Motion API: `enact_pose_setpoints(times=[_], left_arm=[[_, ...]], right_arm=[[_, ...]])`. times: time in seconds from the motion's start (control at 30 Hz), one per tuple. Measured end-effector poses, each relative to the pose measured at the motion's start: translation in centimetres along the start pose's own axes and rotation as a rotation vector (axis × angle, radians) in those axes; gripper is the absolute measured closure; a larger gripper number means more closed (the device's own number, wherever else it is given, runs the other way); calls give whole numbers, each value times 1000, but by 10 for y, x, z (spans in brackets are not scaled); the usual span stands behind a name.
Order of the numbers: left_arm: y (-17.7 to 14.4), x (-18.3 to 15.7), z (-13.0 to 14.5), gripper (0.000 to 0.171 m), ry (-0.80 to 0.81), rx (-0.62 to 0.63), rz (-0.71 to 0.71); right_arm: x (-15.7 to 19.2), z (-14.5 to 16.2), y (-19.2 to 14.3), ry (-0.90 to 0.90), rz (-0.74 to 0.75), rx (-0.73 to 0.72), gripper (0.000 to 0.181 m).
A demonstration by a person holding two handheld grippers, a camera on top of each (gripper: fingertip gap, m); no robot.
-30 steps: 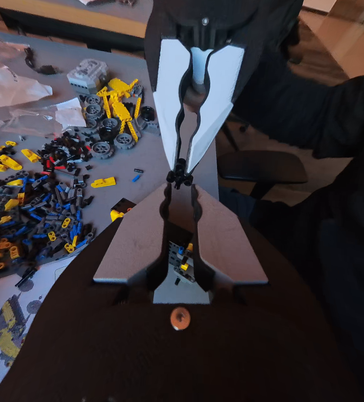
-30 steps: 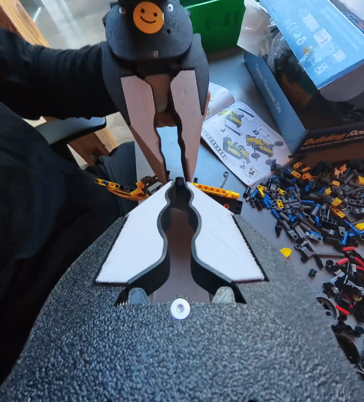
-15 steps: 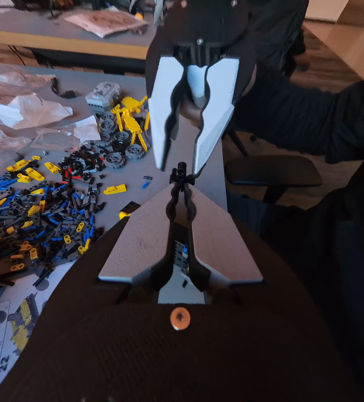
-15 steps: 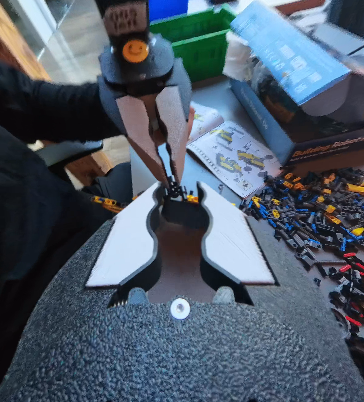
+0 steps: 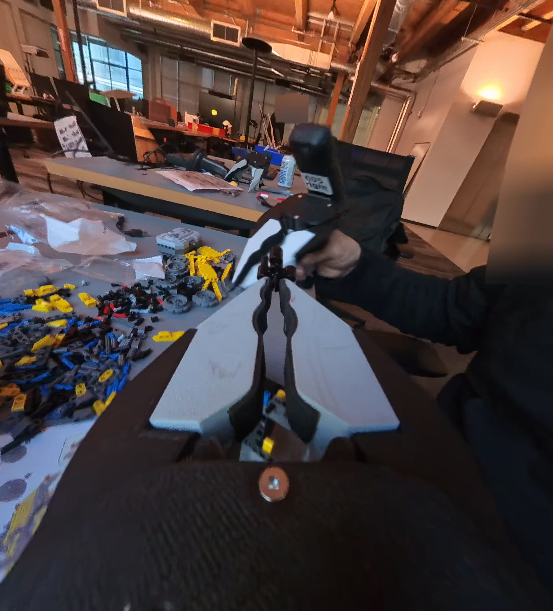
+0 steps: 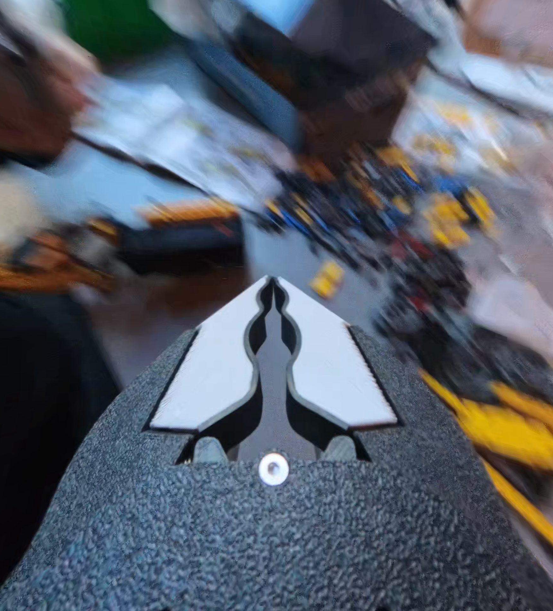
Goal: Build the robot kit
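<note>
Small black connector piece (image 5: 273, 268), a cross-shaped cluster of pins, sat pinched at the very tips of the left gripper (image 5: 274, 285). Jaws were closed on it, with only a narrow slit between the wavy black pads. Piece was held up in the air above the near edge of the grey table (image 5: 182, 228), not touching anything else.

Right gripper (image 5: 245, 274) showed just beyond the piece in the left wrist view, gripped by a person's hand (image 5: 329, 259) in a dark sleeve. Its white fingers pointed down toward the table, apart from the piece. In its own view the right gripper (image 6: 272, 280) had its tips pressed together, closed on nothing. That view was heavily motion-blurred; only smears of yellow, blue and black parts could be made out.

On the table to the left lay a spread heap of loose building parts (image 5: 53, 357) in black, blue, yellow and red. Behind it sat grey wheels (image 5: 182, 294), a yellow beam assembly (image 5: 207, 267) and a grey motor block (image 5: 178, 238). Crumpled clear plastic bags (image 5: 53, 238) lay farther left. A single yellow part (image 5: 166, 335) lay by itself near the left gripper's body. A printed instruction sheet (image 5: 10, 489) occupied the near left corner.

A second table (image 5: 156, 188) stood behind, carrying papers and another gripper (image 5: 252, 167).
</note>
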State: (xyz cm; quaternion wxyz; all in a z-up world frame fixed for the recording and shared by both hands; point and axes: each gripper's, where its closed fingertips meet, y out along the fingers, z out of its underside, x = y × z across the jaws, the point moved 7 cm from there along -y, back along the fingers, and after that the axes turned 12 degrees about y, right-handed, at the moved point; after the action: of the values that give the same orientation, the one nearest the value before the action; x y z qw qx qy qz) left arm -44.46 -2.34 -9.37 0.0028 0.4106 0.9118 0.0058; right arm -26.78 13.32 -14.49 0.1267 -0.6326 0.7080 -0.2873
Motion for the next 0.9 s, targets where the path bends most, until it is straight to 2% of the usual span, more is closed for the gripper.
enact_pose_setpoints(times=[0.03,0.1,0.17,0.27,0.47,0.6,0.67,0.73,0.8,0.9], left_arm=[[-7,0,4,170,-6,11,-19],[-20,-2,16,170,-6,46,-47],[-28,-6,26,170,-12,77,-65],[-36,-11,31,170,-31,87,-77],[-49,-13,40,170,-77,76,-103],[-57,-11,50,171,-87,89,-119],[-61,-9,53,171,-95,77,-125],[-66,-7,57,171,-99,84,-130],[-69,-6,61,171,-84,93,-134],[-72,-5,65,171,-104,73,-119]], right_arm=[[-21,17,0,5,103,108,181],[-28,41,7,-1,55,233,181],[-19,47,19,8,-84,243,181],[-22,46,41,5,-147,260,181],[-60,30,68,66,-74,216,181],[-64,25,56,6,-8,197,181],[-48,25,39,5,-142,190,181],[-35,38,28,-22,-249,263,181],[-38,51,32,-66,-199,323,181],[-47,47,46,30,-202,279,181]])
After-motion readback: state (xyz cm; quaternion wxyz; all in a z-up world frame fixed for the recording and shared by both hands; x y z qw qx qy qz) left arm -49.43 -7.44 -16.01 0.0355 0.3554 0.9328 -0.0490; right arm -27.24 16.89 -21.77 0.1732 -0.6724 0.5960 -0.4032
